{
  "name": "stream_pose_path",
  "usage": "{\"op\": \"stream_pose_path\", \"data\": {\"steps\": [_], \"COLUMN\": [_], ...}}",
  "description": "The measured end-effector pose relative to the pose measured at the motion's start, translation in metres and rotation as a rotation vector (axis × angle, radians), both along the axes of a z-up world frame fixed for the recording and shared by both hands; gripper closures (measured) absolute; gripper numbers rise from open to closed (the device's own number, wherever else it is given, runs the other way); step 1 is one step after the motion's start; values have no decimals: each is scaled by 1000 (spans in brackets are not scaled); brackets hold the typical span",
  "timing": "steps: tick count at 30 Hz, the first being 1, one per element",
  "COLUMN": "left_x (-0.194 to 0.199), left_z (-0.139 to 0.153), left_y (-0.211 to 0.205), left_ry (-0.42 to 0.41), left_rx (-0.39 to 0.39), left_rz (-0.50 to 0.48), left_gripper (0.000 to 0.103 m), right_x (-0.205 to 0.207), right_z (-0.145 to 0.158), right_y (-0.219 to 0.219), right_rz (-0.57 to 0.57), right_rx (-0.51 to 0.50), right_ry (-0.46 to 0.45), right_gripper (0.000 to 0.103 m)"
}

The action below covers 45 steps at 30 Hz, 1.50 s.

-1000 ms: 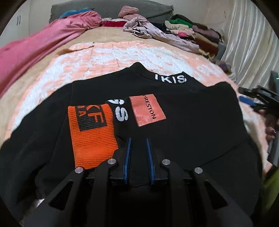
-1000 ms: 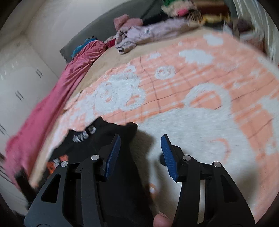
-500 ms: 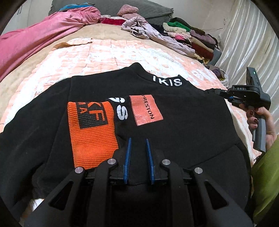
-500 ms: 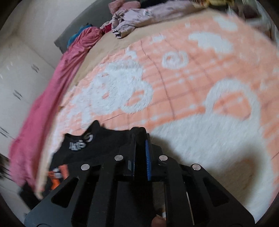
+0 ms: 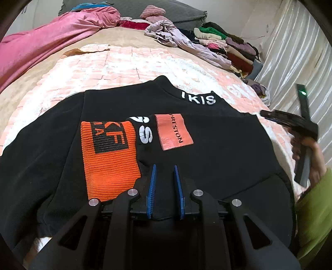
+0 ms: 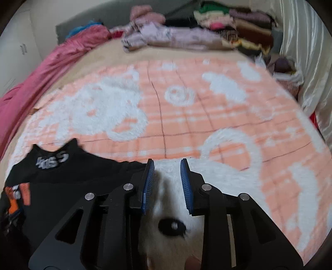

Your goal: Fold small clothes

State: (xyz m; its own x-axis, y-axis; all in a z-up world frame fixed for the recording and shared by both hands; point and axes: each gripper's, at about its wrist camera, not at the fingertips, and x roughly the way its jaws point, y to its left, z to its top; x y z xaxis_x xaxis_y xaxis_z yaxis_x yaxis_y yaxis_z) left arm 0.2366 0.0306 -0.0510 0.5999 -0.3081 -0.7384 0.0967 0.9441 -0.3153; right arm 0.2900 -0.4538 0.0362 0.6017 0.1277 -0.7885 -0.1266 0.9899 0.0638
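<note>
A: The right tool (image 6: 167, 182) was clamped tight half a second ago, blue pads together at the sweater's edge. Now its jaws have just been opening, and there's only white fleece between them.

B: So it's let go?

A: Nothing is pinched there now. The black sweater (image 5: 207, 149) ends just left of its left finger (image 6: 148, 182). The view has also swung round, so the far end of the bed shows more squarely than before.

B: And the left tool?

A: The left tool (image 5: 165, 187) hasn't budged. Its jaws are nearly together, pinching a fold of the sweater's near hem, same as a second ago.

B: What's the surface?

A: A bed, covered by a peach and white fleece blanket (image 6: 207, 116). A pink quilt (image 5: 41, 43) runs along the left side, there's a grey pillow (image 5: 182, 12) at the head, a heap of mixed clothes (image 5: 217, 41) at the far right, and a pale curtain (image 5: 290, 52) on the right.

B: And the sweater itself?

A: Spread flat on the blanket, collar away from the left tool, an orange ribbed cuff (image 5: 110, 157) folded over the chest beside a coral patch (image 5: 174, 130). In the left view, the person's hand (image 5: 311, 157) holds the right tool at the sweater's right edge, with a green sleeve (image 5: 315, 218) below.
</note>
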Motion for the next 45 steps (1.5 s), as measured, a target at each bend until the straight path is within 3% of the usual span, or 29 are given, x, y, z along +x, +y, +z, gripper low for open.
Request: {"op": "stream_pose_path", "data": {"steps": [4, 8, 10, 14, 16, 18, 20, 23, 26, 28, 34, 36, 45], "left_x": [-2, -7, -8, -8, -8, -7, -7, -8, -10, -12, -18, -20, -26], "left_z": [4, 14, 15, 11, 9, 5, 4, 6, 10, 13, 21, 24, 34], "left_y": [2, 3, 4, 4, 4, 9, 13, 10, 10, 9, 12, 14, 16], "left_ry": [-2, -24, -23, -7, -1, 9, 13, 6, 1, -5, -12, -18, -39], "left_rx": [-9, -2, 0, 25, 48, 29, 3, 24, 18, 26, 46, 58, 117], "left_rz": [2, -2, -4, -9, -10, -4, 2, -2, -2, 7, 30, 46, 75], "left_gripper": [84, 71, 70, 70, 70, 70, 70, 70, 61, 56, 41, 30, 10], "right_x": [-54, -94, -109, -120, -118, -114, -113, -116, -120, -121, -126, -128, -148], "right_z": [16, 12, 9, -6, -24, -36, -37, -35, -30, -26, -18, -14, -1], "right_y": [11, 34, 44, 63, 63, 61, 60, 62, 60, 60, 60, 62, 68], "right_rz": [93, 182, 209, 237, 212, 211, 209, 218, 224, 224, 214, 214, 223], "right_rx": [8, 3, -7, -1, -39, -42, -34, -48, -30, -24, -18, -14, 14], "right_ry": [-73, -72, -65, -25, 41, 76, 75, 54, 44, 38, 20, 11, -32], "right_gripper": [69, 66, 65, 63, 60, 60, 60, 59, 54, 43, 37, 33, 18]}}
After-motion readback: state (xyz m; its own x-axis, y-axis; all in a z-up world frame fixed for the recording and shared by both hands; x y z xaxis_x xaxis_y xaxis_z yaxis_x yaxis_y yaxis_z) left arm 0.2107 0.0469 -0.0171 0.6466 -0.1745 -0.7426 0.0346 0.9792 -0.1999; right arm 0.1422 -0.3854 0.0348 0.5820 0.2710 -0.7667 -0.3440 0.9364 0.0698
